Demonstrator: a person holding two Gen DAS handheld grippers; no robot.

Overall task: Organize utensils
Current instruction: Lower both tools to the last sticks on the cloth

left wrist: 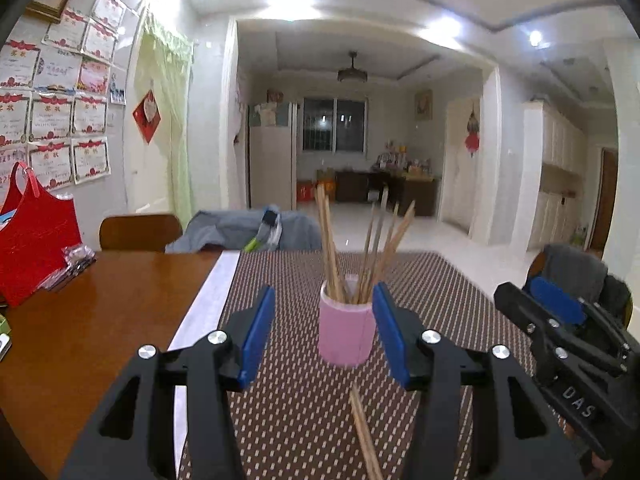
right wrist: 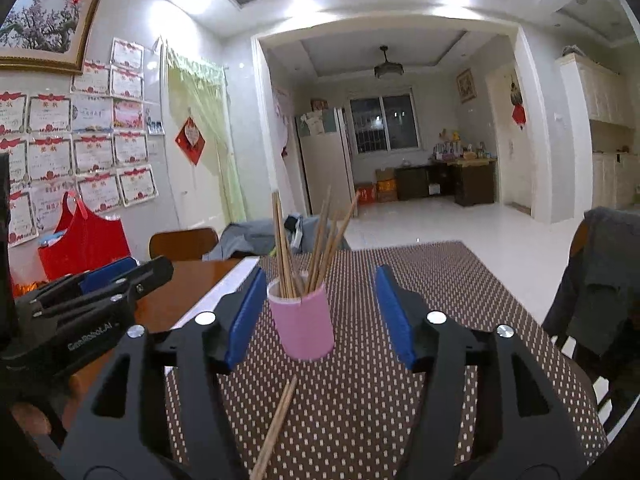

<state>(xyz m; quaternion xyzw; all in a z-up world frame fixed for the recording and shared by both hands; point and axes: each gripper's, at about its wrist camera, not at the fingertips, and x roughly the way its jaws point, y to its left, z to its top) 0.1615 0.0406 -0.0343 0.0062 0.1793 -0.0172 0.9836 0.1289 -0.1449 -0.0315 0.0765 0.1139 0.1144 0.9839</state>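
1. Left gripper: my jaws stand apart with nothing clamped. In the left wrist view the pink cup sits between and beyond the blue pads; whether the right-hand pad touches the cup wall I cannot tell.

2. Right gripper: my jaws stand apart and hold nothing. In the right wrist view the same cup appears just beside the left pad, at 11 o'clock from the gap's middle, and well apart from the other pad.

3. Pink cup: upright on the dotted brown placemat, which covers the wooden tabletop. It holds a bundle of wooden chopsticks, standing up and fanned toward 12 and 1 o'clock.

4. Loose chopsticks: one pair lies flat on the placemat just in front of the cup, at 6 o'clock from it, running toward the bottom edge between my left gripper's jaws. In the right wrist view this pair slants from 1 to 7 o'clock.

5. Relative placement: my right gripper shows at 3 o'clock in the left wrist view; my left gripper shows at 9 o'clock in the right wrist view.

6. Surroundings: a red bag stands on the tabletop at 9 o'clock, by the wall. A chair stands at the far edge.
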